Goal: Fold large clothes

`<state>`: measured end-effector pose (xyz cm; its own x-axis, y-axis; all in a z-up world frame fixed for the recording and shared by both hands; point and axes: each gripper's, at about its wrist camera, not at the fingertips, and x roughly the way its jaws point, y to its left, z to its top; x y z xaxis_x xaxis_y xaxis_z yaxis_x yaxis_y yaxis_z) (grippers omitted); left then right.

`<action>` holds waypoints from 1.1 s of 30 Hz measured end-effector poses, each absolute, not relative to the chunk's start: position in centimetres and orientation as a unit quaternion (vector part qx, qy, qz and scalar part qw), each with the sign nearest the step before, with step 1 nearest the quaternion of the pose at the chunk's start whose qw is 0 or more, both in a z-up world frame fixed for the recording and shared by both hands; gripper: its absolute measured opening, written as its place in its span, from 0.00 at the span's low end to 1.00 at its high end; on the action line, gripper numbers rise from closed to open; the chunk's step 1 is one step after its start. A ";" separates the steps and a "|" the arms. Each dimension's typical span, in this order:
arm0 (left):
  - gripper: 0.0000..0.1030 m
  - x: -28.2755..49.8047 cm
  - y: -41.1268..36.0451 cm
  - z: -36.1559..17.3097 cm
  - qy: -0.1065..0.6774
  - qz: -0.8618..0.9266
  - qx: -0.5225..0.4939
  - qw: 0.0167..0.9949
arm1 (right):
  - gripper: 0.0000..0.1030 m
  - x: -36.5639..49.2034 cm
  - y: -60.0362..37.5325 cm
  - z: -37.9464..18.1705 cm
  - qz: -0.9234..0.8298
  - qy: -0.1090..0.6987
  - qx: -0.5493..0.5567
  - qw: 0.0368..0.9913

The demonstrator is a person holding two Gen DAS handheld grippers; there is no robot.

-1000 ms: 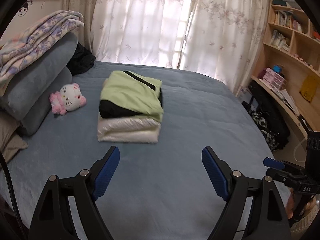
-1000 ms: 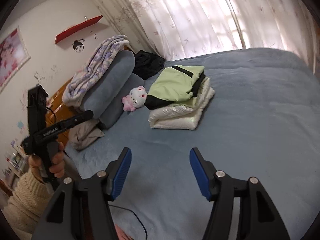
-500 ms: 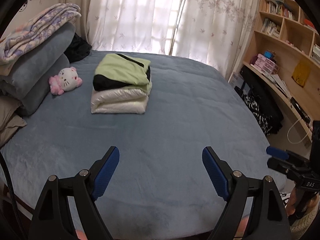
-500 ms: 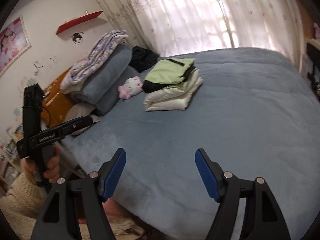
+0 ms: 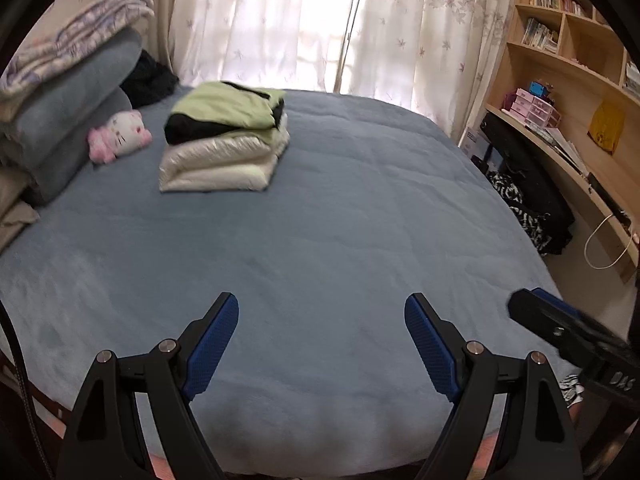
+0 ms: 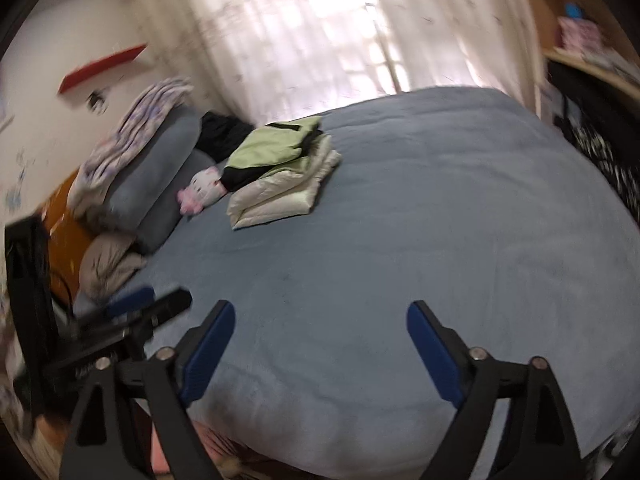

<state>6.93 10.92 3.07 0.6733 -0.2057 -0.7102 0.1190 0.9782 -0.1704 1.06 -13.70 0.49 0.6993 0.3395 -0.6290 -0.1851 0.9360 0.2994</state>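
A stack of folded clothes (image 5: pixel 224 140) (image 6: pixel 280 172), a green-and-black garment on top of cream padded ones, lies on the far left part of the blue bed (image 5: pixel 340 220) (image 6: pixel 420 220). My left gripper (image 5: pixel 322 332) hangs open over the bed's near edge, nothing between its blue pads. My right gripper (image 6: pixel 320 340) is over the same near edge, its jaws opening wide with nothing between them. Each gripper shows in the other's view: the right one (image 5: pixel 568 332) at the right edge, the left one (image 6: pixel 132 312) at the lower left.
Grey pillows and a floral blanket (image 5: pixel 68 80) are piled at the bed's left, with a pink-and-white plush cat (image 5: pixel 120 136) and dark clothing (image 5: pixel 150 80). A wooden shelf unit (image 5: pixel 568 92) and black bags (image 5: pixel 528 200) stand to the right. Curtains (image 5: pixel 320 24) hang behind.
Both grippers have pulled back from the stack toward the bed's near edge and sunk lower. The right gripper's jaws have spread wider. The stack has not moved.
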 end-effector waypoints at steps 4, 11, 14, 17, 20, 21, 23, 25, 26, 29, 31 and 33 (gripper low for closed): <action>0.82 6.8 10.3 2.6 0.392 -0.080 -0.045 0.915 | 0.89 0.9 -13.3 0.0 0.118 0.355 0.085 0.923; 0.82 6.9 10.0 2.5 0.387 -0.065 -0.036 0.919 | 0.90 0.9 -12.0 0.0 0.111 0.349 0.053 0.929; 0.82 7.1 10.2 2.3 0.392 -0.062 -0.037 0.917 | 0.90 1.1 -12.1 -0.4 0.114 0.357 0.056 0.925; 0.82 7.3 10.2 2.0 0.399 -0.063 -0.041 0.914 | 0.90 1.2 -12.3 -0.7 0.112 0.362 0.061 0.924; 0.82 7.3 10.1 1.7 0.402 -0.060 -0.037 0.913 | 0.90 1.2 -12.5 -0.9 0.110 0.364 0.063 0.923; 0.82 7.3 10.1 1.6 0.402 -0.057 -0.035 0.913 | 0.90 1.2 -12.5 -1.0 0.109 0.365 0.063 0.923; 0.82 7.2 10.0 1.4 0.402 -0.051 -0.033 0.914 | 0.90 1.1 -12.4 -1.2 0.107 0.366 0.064 0.922; 0.82 7.2 9.9 1.2 0.403 -0.046 -0.029 0.914 | 0.90 1.2 -12.4 -1.5 0.105 0.371 0.063 0.921; 0.82 7.2 9.9 1.1 0.404 -0.043 -0.027 0.914 | 0.90 1.2 -12.3 -1.6 0.104 0.373 0.062 0.920; 0.82 7.2 9.9 0.9 0.406 -0.037 -0.023 0.913 | 0.90 1.3 -12.3 -1.7 0.099 0.374 0.058 0.920; 0.82 7.3 9.9 0.9 0.406 -0.034 -0.022 0.913 | 0.90 1.3 -12.3 -1.8 0.097 0.374 0.057 0.921; 0.82 7.3 9.8 0.9 0.405 -0.030 -0.019 0.913 | 0.90 1.3 -12.3 -1.8 0.095 0.374 0.057 0.921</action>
